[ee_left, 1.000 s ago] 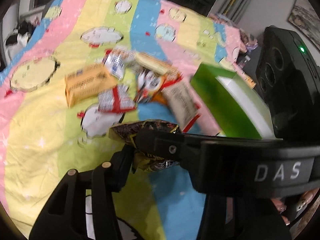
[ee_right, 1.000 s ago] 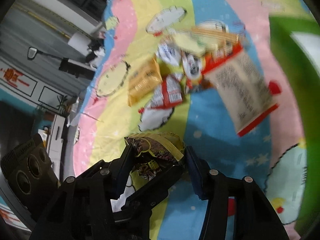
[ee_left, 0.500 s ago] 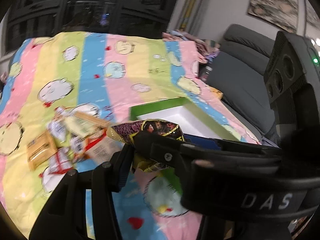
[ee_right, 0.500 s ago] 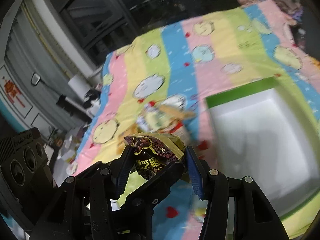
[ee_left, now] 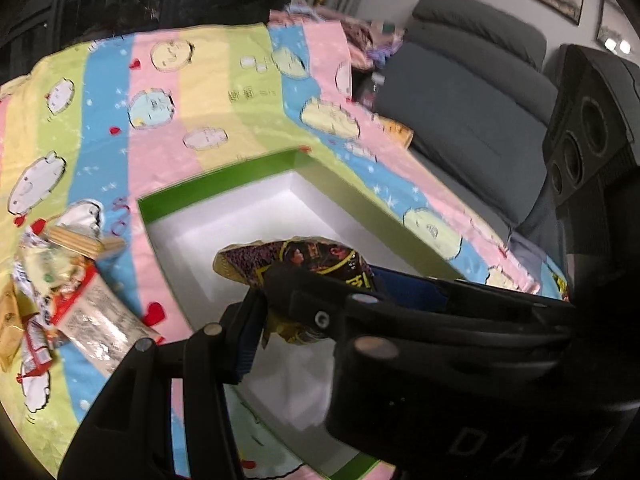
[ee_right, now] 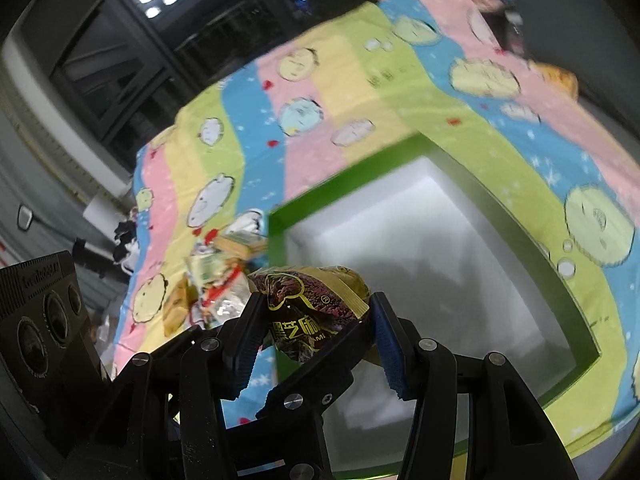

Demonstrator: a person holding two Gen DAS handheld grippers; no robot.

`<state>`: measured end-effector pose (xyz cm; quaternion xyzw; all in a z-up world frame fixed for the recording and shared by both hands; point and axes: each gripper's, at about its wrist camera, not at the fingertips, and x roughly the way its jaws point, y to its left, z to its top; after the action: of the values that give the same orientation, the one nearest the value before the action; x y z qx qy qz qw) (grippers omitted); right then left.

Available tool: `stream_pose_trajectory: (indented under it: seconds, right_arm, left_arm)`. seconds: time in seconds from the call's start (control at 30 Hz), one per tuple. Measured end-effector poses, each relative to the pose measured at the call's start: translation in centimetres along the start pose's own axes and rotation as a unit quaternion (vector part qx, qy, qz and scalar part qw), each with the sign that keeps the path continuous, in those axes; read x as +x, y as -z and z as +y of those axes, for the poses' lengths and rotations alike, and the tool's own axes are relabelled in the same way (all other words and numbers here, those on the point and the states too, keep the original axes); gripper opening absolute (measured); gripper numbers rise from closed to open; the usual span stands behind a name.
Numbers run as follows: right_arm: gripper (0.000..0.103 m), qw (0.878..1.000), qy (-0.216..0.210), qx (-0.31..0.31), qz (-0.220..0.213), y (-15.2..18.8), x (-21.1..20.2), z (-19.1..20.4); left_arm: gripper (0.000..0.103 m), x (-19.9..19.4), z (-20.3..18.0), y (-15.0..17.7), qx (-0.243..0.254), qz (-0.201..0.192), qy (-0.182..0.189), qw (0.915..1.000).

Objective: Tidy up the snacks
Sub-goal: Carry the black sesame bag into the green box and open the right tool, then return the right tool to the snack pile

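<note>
A dark snack bag with gold trim hangs above the white inside of a green-rimmed box. Both grippers hold it. My left gripper is shut on the bag, its left finger pressing the bag's side. The right gripper's black body crosses in front from the right. In the right wrist view, my right gripper is shut on the same bag, its blue-padded fingers on either side. The box lies just beyond. A pile of other snacks lies left of the box.
The box and the snack pile rest on a striped cartoon-print blanket. A grey sofa stands to the right of it. Crumpled clothes lie at the far edge. Dark windows are behind.
Both grippers have carried the bag rightwards and a little up, from over the snack pile to over the open box. The pile now sits at the left of both views.
</note>
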<state>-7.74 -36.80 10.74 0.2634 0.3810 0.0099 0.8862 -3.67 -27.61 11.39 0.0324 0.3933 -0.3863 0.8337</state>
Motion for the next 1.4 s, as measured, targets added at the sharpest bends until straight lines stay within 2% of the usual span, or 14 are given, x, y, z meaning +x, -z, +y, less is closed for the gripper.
stream_pose_trajectory:
  seconds: [0.33,0.6,0.73,0.77,0.83,0.9,1.0,1.03,1.07,1.13,1.2,1.27,1.33,1.4]
  right_arm:
    - [0.055,0.997,-0.009,0.046,0.063,0.1,3.0,-3.5]
    - [0.055,0.993,-0.019,0.080,0.080,0.0,4.1,-4.9]
    - [0.056,0.994,0.014,0.079,0.073,-0.1,3.5,-5.1]
    - [0.061,0.994,0.019,0.084,0.064,-0.1,3.2,-5.1]
    - [0.070,0.994,0.018,0.097,0.041,-0.3,2.4,-5.2]
    - [0.076,0.995,0.016,0.100,0.015,-0.4,1.5,-4.7]
    - [0.081,0.997,0.013,0.078,-0.008,-0.5,0.6,-3.1]
    - [0.089,0.997,0.013,0.069,-0.017,-0.4,0.3,-2.4]
    - [0.092,0.998,0.014,0.060,-0.025,-0.4,0.0,-1.7]
    - [0.099,0.998,0.017,0.037,-0.044,-0.4,-0.3,0.0]
    - [0.099,0.998,0.016,0.011,-0.058,-0.3,-0.4,2.1]
    - [0.099,0.998,0.011,-0.011,-0.063,-0.1,-0.1,3.8]
    - [0.099,0.997,0.008,-0.029,-0.068,0.2,0.3,5.6]
    - [0.099,0.996,0.026,-0.054,-0.067,0.6,1.2,7.6]
  left_arm:
    - [0.049,3.8,0.2,0.3,-0.023,0.079,-0.010,0.9966]
    - [0.049,4.2,-0.1,0.6,-0.034,0.093,-0.009,0.9951]
    - [0.060,3.3,0.1,0.6,-0.036,0.087,0.000,0.9956]
    - [0.069,2.8,0.4,0.6,-0.041,0.080,0.002,0.9960]
    - [0.080,1.2,0.7,0.5,-0.046,0.057,0.007,0.9973]
    - [0.082,-0.8,0.9,0.5,-0.041,0.028,0.001,0.9988]
    - [0.091,-4.1,1.8,0.9,-0.033,-0.010,-0.022,0.9992]
    - [0.094,-5.0,2.3,1.1,-0.028,-0.016,-0.035,0.9989]
    - [0.098,-5.8,2.9,1.3,-0.026,-0.020,-0.047,0.9984]
    - [0.100,-7.6,4.6,2.2,-0.033,-0.033,-0.079,0.9958]
    - [0.102,-9.3,6.5,3.1,-0.055,-0.047,-0.103,0.9921]
    - [0.103,-11.0,8.7,4.1,-0.086,-0.056,-0.123,0.9871]
    - [0.103,-12.5,11.3,5.0,-0.125,-0.058,-0.161,0.9773]
    - [0.102,-13.6,13.7,6.0,-0.159,-0.061,-0.190,0.9669]
